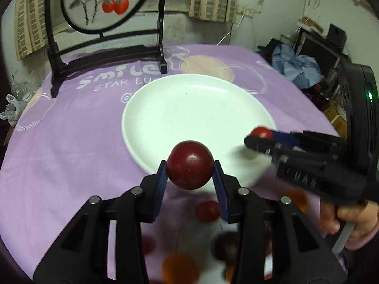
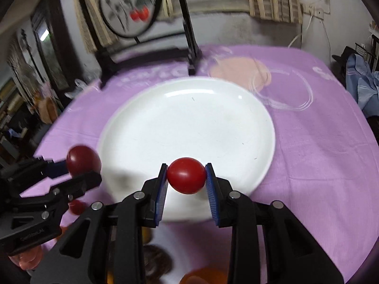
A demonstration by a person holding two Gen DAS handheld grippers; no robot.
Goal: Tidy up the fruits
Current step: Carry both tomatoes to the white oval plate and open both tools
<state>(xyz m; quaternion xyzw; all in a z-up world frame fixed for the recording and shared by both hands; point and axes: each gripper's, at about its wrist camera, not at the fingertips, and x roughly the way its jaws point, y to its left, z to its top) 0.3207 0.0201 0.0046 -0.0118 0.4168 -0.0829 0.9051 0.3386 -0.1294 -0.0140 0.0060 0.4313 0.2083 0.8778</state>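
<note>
My left gripper (image 1: 190, 165) is shut on a dark red plum (image 1: 189, 164) and holds it above the near rim of the white plate (image 1: 184, 118). My right gripper (image 2: 186, 175) is shut on a red cherry tomato (image 2: 186, 175) above the plate's (image 2: 189, 123) near edge. In the left wrist view the right gripper (image 1: 257, 137) comes in from the right with the tomato (image 1: 261, 132). In the right wrist view the left gripper (image 2: 78, 168) comes in from the left with the plum (image 2: 83, 159). The plate holds nothing.
Several loose fruits, red (image 1: 208, 210), orange (image 1: 180, 269) and dark (image 1: 227, 246), lie blurred on the purple cloth (image 1: 71, 142) below the grippers. A black-framed round painted screen (image 1: 104, 2) stands behind the plate. Clutter sits past the table's right edge.
</note>
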